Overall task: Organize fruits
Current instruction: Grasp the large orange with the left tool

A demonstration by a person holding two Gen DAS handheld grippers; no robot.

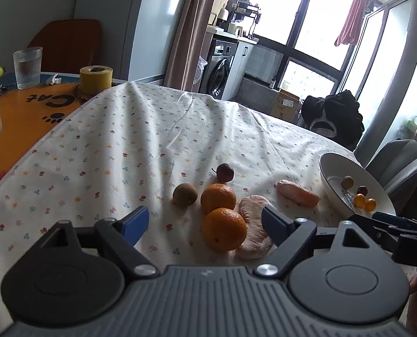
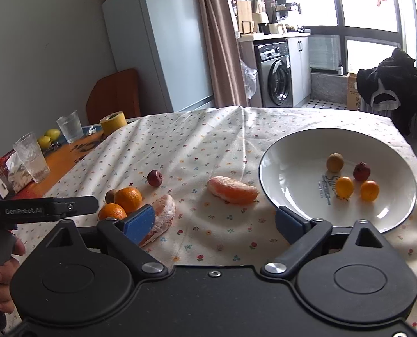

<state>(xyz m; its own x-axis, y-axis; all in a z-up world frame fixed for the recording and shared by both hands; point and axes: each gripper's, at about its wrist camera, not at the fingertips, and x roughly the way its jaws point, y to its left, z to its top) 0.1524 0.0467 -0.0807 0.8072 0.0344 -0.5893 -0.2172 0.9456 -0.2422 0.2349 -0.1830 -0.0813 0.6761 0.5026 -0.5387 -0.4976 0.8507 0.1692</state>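
We are working over a floral tablecloth [image 1: 130, 146] where a white plate [image 2: 298, 157] is sitting at the right, holding a brown round fruit [image 2: 335, 162], a dark red fruit [image 2: 361, 171] and two small orange fruits [image 2: 344, 187]. Our left gripper [image 1: 205, 226] is hovering with jaws spread wide and empty, the near orange [image 1: 224, 233] lying right between the fingertips, a grapefruit segment [image 1: 254, 224] touching it on the right, a second orange [image 1: 218, 198] just behind. Our right gripper [image 2: 215, 219] is also hanging released and empty, a second segment [image 2: 232, 190] lying on the cloth ahead of its gap, just left of the plate.
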